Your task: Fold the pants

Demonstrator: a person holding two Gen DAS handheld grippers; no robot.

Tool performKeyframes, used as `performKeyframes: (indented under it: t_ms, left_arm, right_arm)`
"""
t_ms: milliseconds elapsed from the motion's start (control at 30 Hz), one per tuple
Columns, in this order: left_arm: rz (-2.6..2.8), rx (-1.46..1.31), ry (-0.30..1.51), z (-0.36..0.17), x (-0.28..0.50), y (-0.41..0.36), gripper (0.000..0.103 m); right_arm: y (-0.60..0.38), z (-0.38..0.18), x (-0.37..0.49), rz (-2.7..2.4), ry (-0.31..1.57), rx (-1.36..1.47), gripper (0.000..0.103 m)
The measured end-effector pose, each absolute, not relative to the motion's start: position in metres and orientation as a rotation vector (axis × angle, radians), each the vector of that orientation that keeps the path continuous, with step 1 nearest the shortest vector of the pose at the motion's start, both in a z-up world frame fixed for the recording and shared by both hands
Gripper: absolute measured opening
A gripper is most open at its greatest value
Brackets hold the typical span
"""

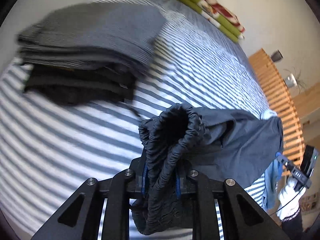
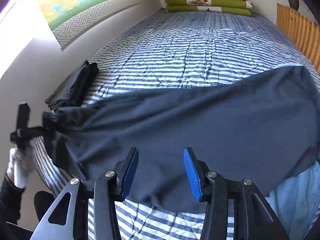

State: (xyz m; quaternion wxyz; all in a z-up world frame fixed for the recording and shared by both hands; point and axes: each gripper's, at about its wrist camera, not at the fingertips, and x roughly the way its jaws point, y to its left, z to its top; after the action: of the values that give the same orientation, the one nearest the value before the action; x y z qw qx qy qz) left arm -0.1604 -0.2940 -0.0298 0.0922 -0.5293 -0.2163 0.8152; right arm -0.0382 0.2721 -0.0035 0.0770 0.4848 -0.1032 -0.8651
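Left gripper (image 1: pixel 162 178): jaws pressed in on the gathered elastic waistband of the dark navy pants (image 1: pixel 230 136); the bunched band fills the gap and spills out above and below the pads. Only thin blue pad edges show on either side of the cloth. From the grip the waistband loops upward into an open dark mouth, and the rest of the garment runs off to the right across the bed.

Right gripper (image 2: pixel 161 172): jaws spread, blue ribbed pads (image 2: pixel 192 176) clear on both sides, nothing pinched. The pants (image 2: pixel 200 124) lie just ahead of and partly under the tips; the cloth edge sits between the jaws without the pads pressing on it.

Pants lie as a broad dark sheet across the near part of the striped bedspread (image 2: pixel 180 60), lifted at the left end where the other gripper holds the waistband. A white-gloved hand (image 2: pixel 22 160) carries that gripper in the right wrist view; a gloved hand (image 1: pixel 290 196) shows at the right edge of the left wrist view.

Stack of folded clothes (image 1: pixel 84 46), grey on top and darker below, sits on the bed beyond the left gripper, blurred. Folded green, red and white blankets (image 2: pixel 208 2) lie at the far end of the bed. A wooden slatted frame (image 1: pixel 280 92) runs along the bed's right side. A light blue garment (image 2: pixel 300 196) shows under the pants at lower right.
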Motion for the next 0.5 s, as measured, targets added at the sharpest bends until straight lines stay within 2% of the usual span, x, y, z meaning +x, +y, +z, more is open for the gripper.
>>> performKeyframes:
  t_ms: [233,267,333,367,467,500]
  left_arm:
    - [2.549,-1.679,-0.799,-0.019,-0.133,-0.402,0.020]
    - [2.563,-1.703,-0.787,-0.022,-0.133,-0.413,0.023]
    - [2.603,-1.829,-0.698,-0.035,-0.140,-0.428,0.040]
    - [2.616,-1.902,-0.599,-0.038,-0.144,-0.429,0.053]
    - [2.688,-1.922,-0.449,-0.031,-0.139,-0.435,0.053]
    - [2.727,-1.912,-0.401,-0.024,-0.138,-0.433,0.057]
  right_arm:
    - [0.275,0.002,-0.023,-2.639,-0.279,1.421,0.043]
    - [0.278,0.001,-0.020,-2.652,-0.280,1.422,0.043]
    - [0.293,0.001,-0.011,-2.674,-0.326,1.435,0.043]
    - [0.301,0.000,-0.008,-2.688,-0.350,1.444,0.043]
    - [0.338,-0.004,0.004,-2.774,-0.456,1.492,0.043]
    - [0.353,-0.007,0.009,-2.802,-0.494,1.523,0.043]
